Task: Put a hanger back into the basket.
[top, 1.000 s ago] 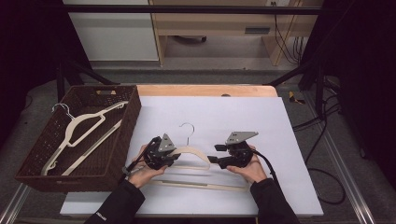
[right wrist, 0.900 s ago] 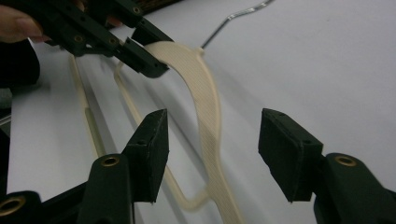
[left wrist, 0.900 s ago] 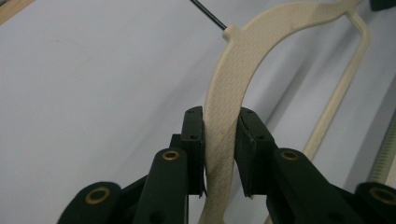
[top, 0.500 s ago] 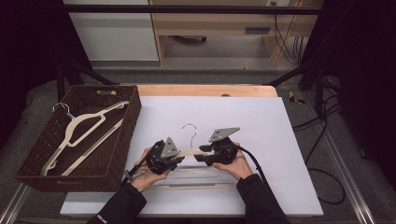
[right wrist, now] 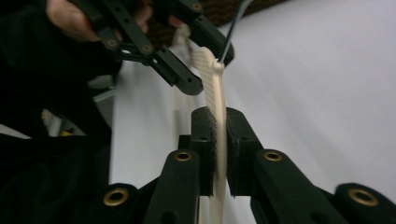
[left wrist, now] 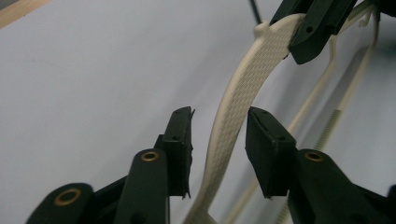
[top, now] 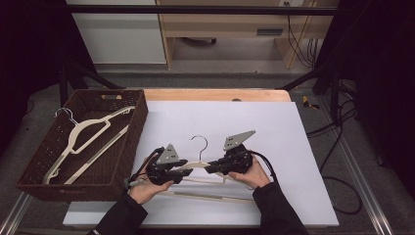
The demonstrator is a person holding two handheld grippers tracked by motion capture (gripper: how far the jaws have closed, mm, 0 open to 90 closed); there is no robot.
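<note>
A cream hanger (top: pixel 198 165) with a wire hook is held just above the white table, between both grippers. My right gripper (top: pixel 210 169) is shut on the hanger's arm right of the hook; in the right gripper view the pads (right wrist: pixel 204 135) of this gripper (right wrist: pixel 217 135) press the textured hanger (right wrist: pixel 212 74) from both sides, having just closed. My left gripper (top: pixel 185 171) straddles the other arm. Its jaws have just been opening: in the left gripper view this gripper (left wrist: pixel 219 140) has the hanger (left wrist: pixel 247 70) between its pads (left wrist: pixel 182 140), with a gap on each side.
A second cream hanger (top: pixel 205 197) lies flat on the white sheet (top: pixel 274 132) under the hands. A brown wicker basket (top: pixel 139 112) at the left holds more cream hangers (top: pixel 83 132). Cables run down the table's right side.
The right hand has slid left along the hanger toward the hook and its jaws have closed on it. The left jaws have parted off the hanger. Both hands have risen slightly.
</note>
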